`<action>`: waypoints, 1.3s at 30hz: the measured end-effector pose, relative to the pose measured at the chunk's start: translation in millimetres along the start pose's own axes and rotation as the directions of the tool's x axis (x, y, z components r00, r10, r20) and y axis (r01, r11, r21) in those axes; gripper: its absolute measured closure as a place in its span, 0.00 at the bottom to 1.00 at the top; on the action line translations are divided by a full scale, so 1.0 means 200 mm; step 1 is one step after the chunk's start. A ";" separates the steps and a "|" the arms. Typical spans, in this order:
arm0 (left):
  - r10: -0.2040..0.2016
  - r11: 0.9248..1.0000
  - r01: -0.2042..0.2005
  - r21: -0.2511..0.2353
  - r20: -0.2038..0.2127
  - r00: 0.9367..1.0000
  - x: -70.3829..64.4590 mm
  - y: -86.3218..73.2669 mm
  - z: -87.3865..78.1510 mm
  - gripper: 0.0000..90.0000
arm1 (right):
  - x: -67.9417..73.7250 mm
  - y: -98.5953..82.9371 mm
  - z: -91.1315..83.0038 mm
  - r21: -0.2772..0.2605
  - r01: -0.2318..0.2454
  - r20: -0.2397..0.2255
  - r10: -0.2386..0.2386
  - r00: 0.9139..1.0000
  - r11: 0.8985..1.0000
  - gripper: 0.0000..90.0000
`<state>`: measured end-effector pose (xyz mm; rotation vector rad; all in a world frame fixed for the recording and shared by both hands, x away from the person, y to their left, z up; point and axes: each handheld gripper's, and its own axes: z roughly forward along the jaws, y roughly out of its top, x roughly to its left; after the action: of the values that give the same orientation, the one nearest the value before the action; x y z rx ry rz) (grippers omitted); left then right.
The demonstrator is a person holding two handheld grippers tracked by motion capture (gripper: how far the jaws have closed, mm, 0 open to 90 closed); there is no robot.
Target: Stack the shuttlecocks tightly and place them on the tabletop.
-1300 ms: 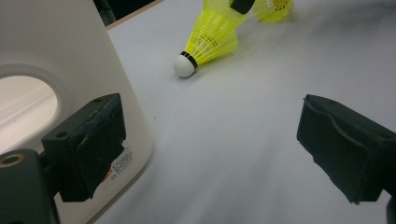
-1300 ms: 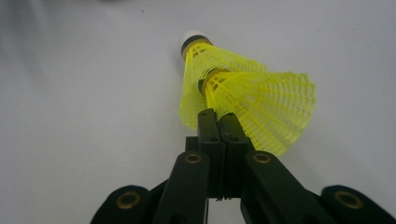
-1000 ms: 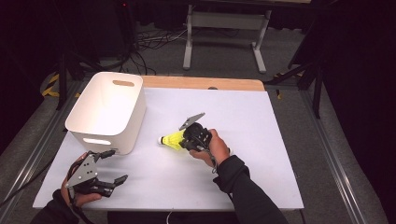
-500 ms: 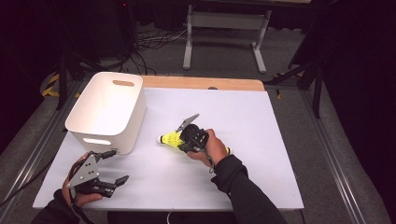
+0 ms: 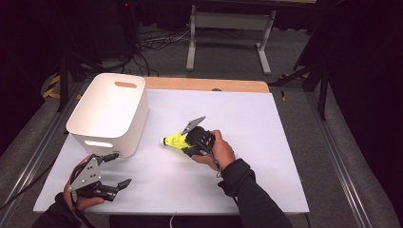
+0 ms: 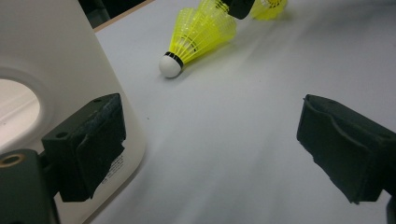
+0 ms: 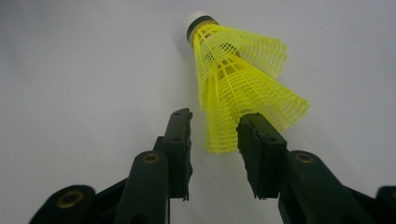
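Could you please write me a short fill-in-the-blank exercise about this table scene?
1. The right gripper has its fingers around the skirt of a ____ shuttlecock.
2. The white bin stands on the table's ____ side in the high view.
3. The left gripper has its fingers ____, with nothing between them.
4. The shuttlecock's cork tip is coloured ____.

Missing words: yellow; left; open; white
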<state>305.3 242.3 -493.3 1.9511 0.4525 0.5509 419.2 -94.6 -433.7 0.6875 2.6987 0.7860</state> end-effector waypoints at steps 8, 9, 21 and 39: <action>-0.001 1.000 0.001 0.003 -0.002 1.000 0.00 0.00 0.00 0.10 | 0.01 -0.01 -0.07 -0.046 0.027 0.028 -0.026 0.999 0.999 0.68; -0.001 1.000 0.001 0.002 -0.002 1.000 0.00 0.00 0.00 0.10 | 0.02 -0.01 -0.08 -0.051 0.031 0.036 -0.029 0.999 0.998 0.67; 0.000 1.000 0.000 0.003 -0.005 1.000 0.00 0.00 0.00 0.10 | 0.03 -0.05 -0.22 -0.128 0.036 0.100 -0.024 0.995 0.991 0.56; -0.002 1.000 0.002 0.003 -0.009 1.000 0.00 0.00 0.00 0.10 | -0.01 -0.30 -0.37 -0.179 -0.060 0.262 0.106 0.959 0.982 0.27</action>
<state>304.7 241.6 -493.0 1.9518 0.4607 0.5584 373.0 -173.3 -405.5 0.8081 2.3407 0.8609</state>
